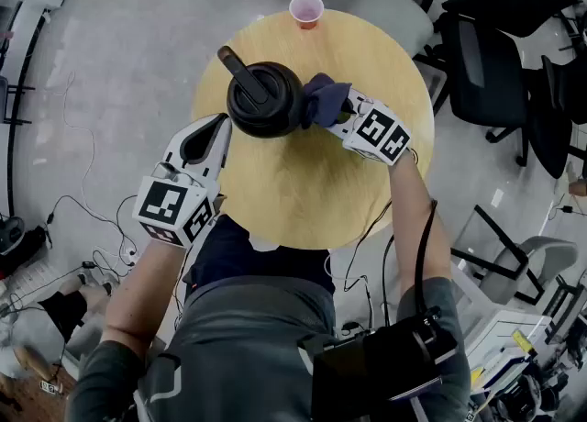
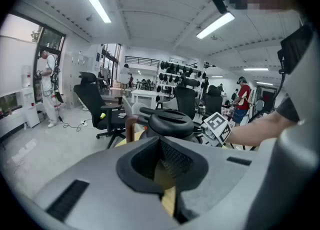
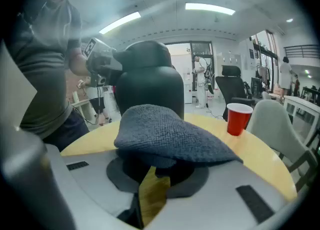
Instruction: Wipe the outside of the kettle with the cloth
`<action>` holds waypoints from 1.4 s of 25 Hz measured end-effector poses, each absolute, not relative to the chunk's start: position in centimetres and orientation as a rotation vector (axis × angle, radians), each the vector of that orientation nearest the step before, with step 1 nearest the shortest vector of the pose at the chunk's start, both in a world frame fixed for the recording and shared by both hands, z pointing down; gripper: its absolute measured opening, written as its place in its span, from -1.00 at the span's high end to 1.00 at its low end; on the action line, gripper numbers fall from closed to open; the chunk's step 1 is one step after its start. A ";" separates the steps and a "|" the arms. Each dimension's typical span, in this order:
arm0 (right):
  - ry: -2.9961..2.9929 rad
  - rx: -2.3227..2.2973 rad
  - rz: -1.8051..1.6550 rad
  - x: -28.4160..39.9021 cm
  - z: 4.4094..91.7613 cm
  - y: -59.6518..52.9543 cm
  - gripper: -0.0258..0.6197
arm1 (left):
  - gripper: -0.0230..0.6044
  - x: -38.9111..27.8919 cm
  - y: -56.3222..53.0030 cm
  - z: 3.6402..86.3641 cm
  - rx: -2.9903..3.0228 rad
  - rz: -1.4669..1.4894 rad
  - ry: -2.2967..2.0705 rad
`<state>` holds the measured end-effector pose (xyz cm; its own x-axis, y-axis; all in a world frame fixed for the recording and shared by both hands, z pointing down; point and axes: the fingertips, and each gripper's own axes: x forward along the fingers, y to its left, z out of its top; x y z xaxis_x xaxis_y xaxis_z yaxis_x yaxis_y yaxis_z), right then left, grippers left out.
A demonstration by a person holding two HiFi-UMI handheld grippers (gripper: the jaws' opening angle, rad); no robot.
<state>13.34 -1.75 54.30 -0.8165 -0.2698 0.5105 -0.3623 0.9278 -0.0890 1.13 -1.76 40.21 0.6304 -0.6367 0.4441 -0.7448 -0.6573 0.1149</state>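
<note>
Pressing against the right-hand wall of the squat black kettle [image 1: 266, 99], a dark blue-grey knitted cloth [image 1: 326, 97] sits bunched in the right gripper [image 1: 341, 111], whose jaws are clamped on it. In the right gripper view the cloth [image 3: 165, 134] drapes over the jaw tips and the kettle [image 3: 147, 79] rises directly behind it, so the surface to be wiped lies straight ahead along the jaws, with no gap that I can make out.

The kettle stands in the upper middle of the head view on a round yellow wooden table [image 1: 312, 191]. Its long black handle runs from the lid toward the upper left of the frame, away from the cloth. That should leave the right and lower sides free for a sweep around the body.

The left gripper [image 1: 218, 125] lies at the kettle's lower left, just beside it. Its jaws are drawn together on nothing, and its own view looks over their tips at the kettle's lid. It is the nearer one to steady the kettle. A red plastic cup [image 1: 306, 9] stands well apart at the table's top edge.
</note>
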 end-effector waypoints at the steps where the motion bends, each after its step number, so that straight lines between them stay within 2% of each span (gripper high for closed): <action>1: -2.566 0.454 0.254 13.4 55.1 -1.9 0.64 | 0.90 1.2 -1.7 40.4 2.558 0.533 -1.122; 10: -2.468 0.429 0.245 13.5 57.1 -2.0 0.64 | 0.90 1.4 -1.1 40.2 2.567 0.508 -1.085; 19: -2.697 0.579 0.163 13.8 43.0 -4.1 0.64 | 0.90 1.5 -1.0 35.9 2.599 0.427 -1.087; 22: -2.754 0.602 0.165 13.0 40.7 -5.0 0.64 | 0.90 1.6 -1.2 34.9 2.618 0.410 -1.082; 35: -2.754 0.695 0.326 13.9 45.9 -7.4 0.65 | 0.90 0.2 -3.3 37.8 2.538 0.444 -1.182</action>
<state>13.93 -7.45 45.89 -0.8444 -0.4274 0.3230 -0.4909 0.8587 -0.1472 0.24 -3.29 37.84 0.6126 -0.6818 0.3999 -0.7765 -0.6137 0.1432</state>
